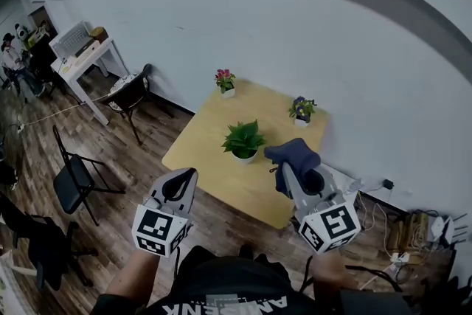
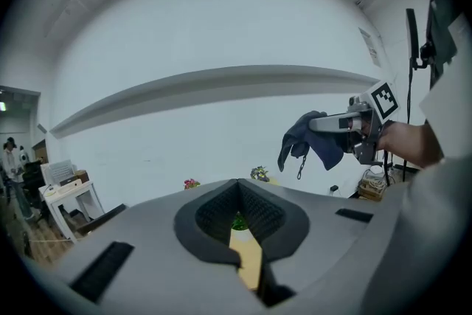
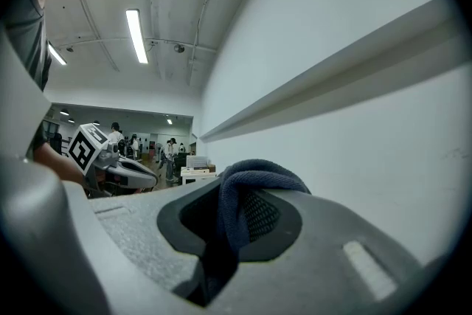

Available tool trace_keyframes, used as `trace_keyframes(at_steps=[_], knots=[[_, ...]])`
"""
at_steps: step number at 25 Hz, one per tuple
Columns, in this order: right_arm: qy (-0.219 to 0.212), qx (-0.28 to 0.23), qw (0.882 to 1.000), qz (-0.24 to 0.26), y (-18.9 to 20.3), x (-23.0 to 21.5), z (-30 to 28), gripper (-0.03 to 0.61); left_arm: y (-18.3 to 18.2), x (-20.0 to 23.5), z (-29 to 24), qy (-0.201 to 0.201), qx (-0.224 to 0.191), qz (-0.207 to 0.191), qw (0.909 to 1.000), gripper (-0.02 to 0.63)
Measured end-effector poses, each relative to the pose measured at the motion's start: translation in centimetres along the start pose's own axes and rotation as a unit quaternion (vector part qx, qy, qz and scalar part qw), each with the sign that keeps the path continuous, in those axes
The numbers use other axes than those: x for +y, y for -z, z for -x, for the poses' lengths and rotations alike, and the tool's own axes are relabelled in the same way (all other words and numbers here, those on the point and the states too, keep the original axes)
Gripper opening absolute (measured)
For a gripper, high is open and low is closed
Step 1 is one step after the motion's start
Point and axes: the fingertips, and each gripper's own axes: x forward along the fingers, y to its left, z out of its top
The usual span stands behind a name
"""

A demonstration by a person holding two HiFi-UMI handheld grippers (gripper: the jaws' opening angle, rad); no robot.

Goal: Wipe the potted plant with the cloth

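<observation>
Both grippers held out in front, side by side, both closed.

The left gripper point(image 1: 183, 177) is on the person's left with its nose tipped a little downward, and its two jaws are pressed together with nothing between them. The right gripper point(image 1: 286, 167) is held about level beside it, apart from it and not touching. Its jaws are clamped on a dark blue cloth point(image 1: 293, 153) that bulges over the tips and hangs off one side. Both grippers point away from the person's chest. The left forearm point(image 1: 136, 275) is bare and reaches forward from below. The right hand point(image 2: 404, 142) wraps the handle behind its gripper, though its fingers are, I think, mostly hidden.
</observation>
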Motion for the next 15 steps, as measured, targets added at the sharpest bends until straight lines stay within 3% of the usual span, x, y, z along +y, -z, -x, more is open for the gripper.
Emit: trace_keyframes(at_steps=[3, 5, 8, 15], knots=[[0.011, -0.005, 1.0, -0.006, 0.1, -0.7, -1.0, 0.046, -0.3, 0.2, -1.5, 0.018, 0.0, -0.032, 0.9993, 0.002], [0.02, 0.001, 1.0, -0.014, 0.4, -0.8, -1.8, 0.046, 0.1, 0.2, -2.9, 0.05, 0.013, -0.055, 0.9972, 0.002], [0.041, 0.008, 0.999, -0.004, 0.2, -0.9, -3.1, 0.046, 0.4, 0.2, -4.9, 0.112, 0.018, -0.062, 0.9916, 0.002], [0.125, 0.014, 0.992, -0.02, 0.1, -1.1, -5.1, 0.046, -0.1, 2.9, -8.1, 0.195, -0.016, -0.081, 0.9774, 0.002]])
